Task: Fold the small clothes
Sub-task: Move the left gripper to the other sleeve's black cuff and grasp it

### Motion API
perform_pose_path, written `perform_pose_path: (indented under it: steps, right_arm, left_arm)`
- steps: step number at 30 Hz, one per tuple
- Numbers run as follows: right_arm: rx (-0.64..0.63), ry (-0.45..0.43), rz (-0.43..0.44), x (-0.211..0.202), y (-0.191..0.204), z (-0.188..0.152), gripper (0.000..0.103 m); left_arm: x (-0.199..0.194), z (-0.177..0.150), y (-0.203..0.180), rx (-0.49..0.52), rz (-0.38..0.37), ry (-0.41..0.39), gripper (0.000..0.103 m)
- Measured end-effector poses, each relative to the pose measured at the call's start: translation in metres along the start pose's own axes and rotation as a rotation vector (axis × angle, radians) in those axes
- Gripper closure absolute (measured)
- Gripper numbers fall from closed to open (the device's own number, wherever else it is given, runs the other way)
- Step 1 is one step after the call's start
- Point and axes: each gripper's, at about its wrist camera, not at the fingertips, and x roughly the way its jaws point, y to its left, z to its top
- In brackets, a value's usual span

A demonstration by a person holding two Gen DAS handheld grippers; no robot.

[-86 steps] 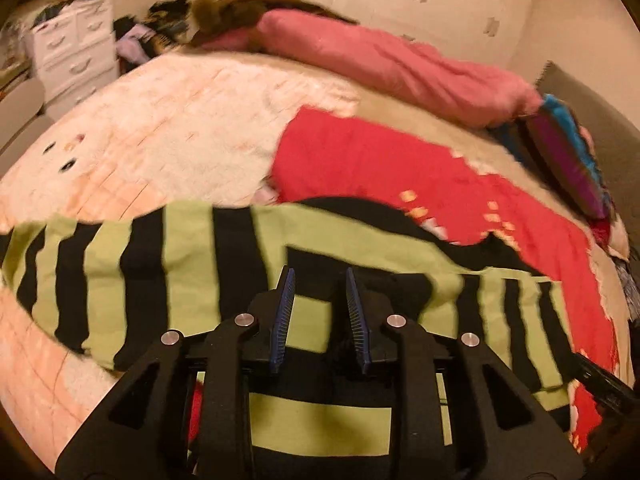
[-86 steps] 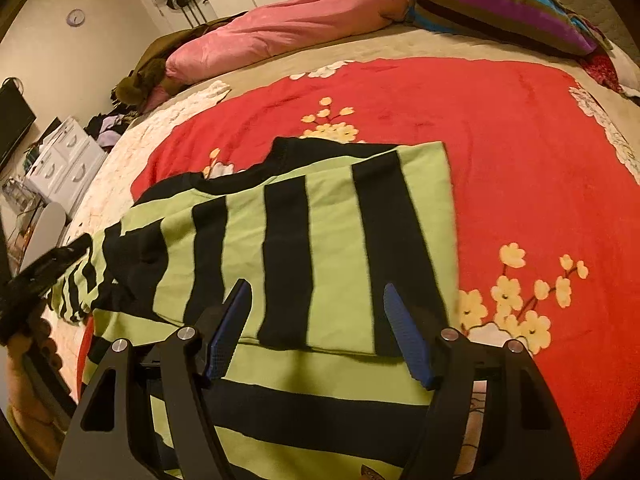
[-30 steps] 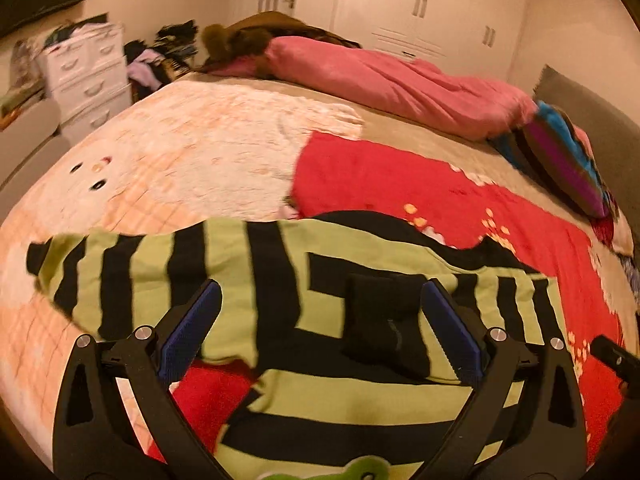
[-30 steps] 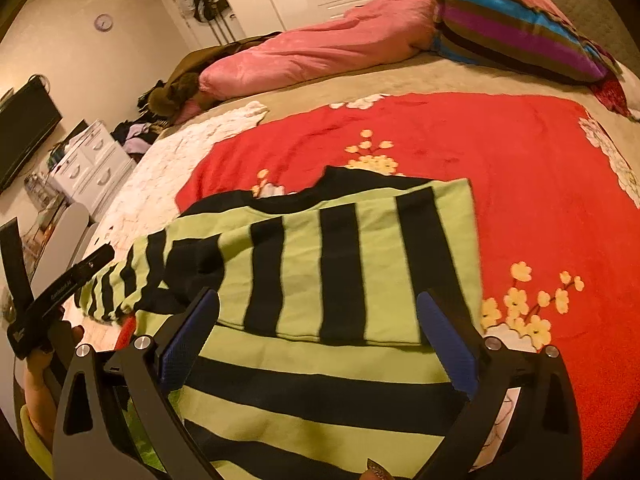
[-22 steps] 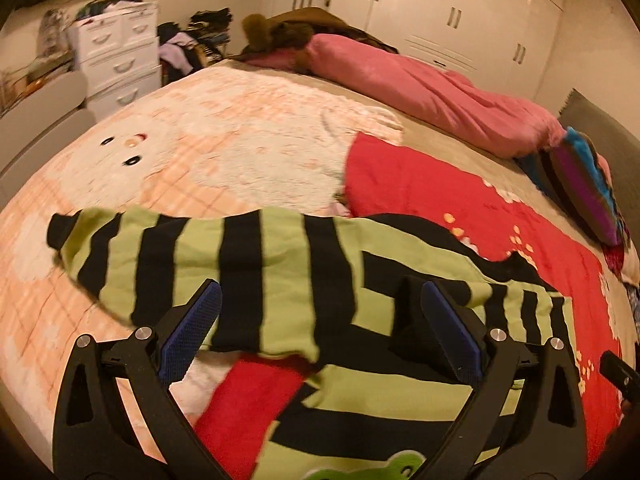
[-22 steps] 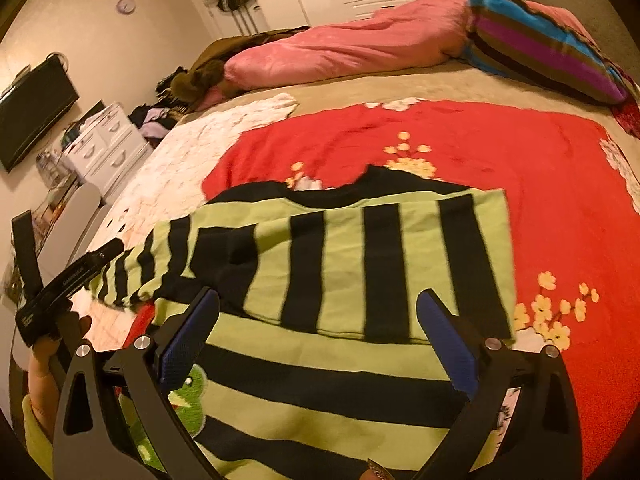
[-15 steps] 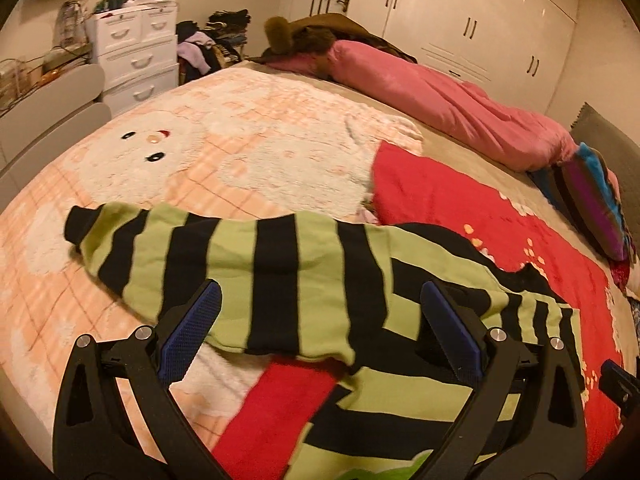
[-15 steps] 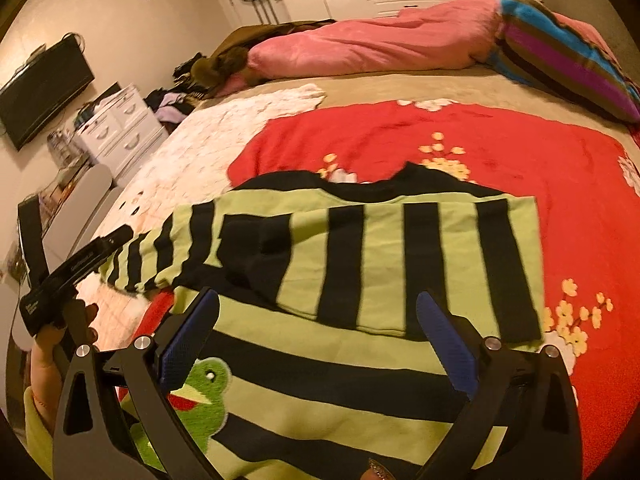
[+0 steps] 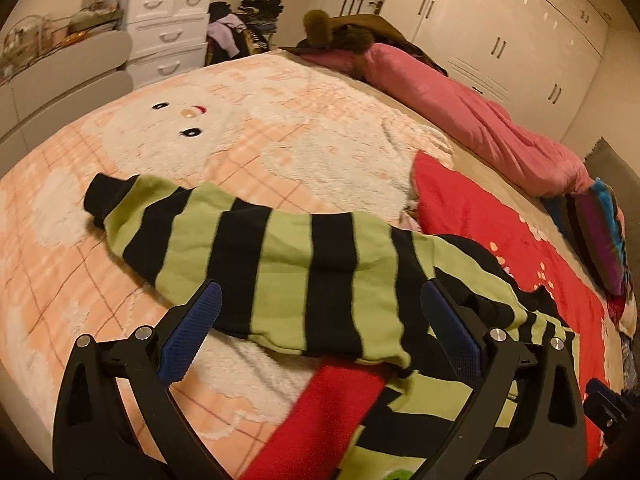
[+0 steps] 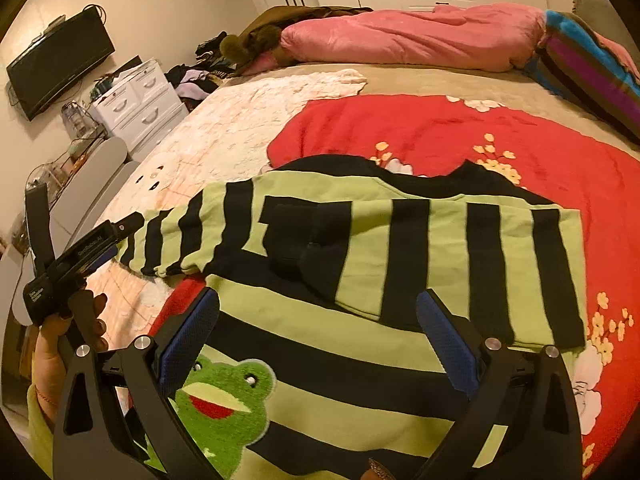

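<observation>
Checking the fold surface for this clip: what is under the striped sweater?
The striped sweater lies on a red blanket; its outstretched sleeve rests on a peach and white blanket. What lies beneath the sweater's body is covered.

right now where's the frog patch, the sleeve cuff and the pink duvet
frog patch [image 10: 224,396], right wrist view, on the frog's face
sleeve cuff [image 9: 100,194], left wrist view, black end band
pink duvet [image 10: 416,36], right wrist view, its middle
</observation>
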Motion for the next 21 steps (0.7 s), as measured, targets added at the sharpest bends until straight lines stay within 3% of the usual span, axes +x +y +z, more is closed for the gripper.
perform_pose_path:
  steps: [3, 15, 21]
  right_arm:
    - [-0.013, 0.01, 0.005, 0.005, 0.008, 0.001, 0.005]
    - [-0.052, 0.031, 0.033, 0.021, 0.029, 0.006, 0.005]
    - [-0.075, 0.054, 0.055, 0.032, 0.042, 0.003, 0.005]
  left_arm:
    - [0.001, 0.001, 0.008, 0.003, 0.06, -0.014, 0.009]
    - [0.011, 0.002, 0.055, -0.105, 0.099, 0.001, 0.009]
    - [0.024, 0.003, 0.091, -0.229, 0.084, 0.03, 0.009]
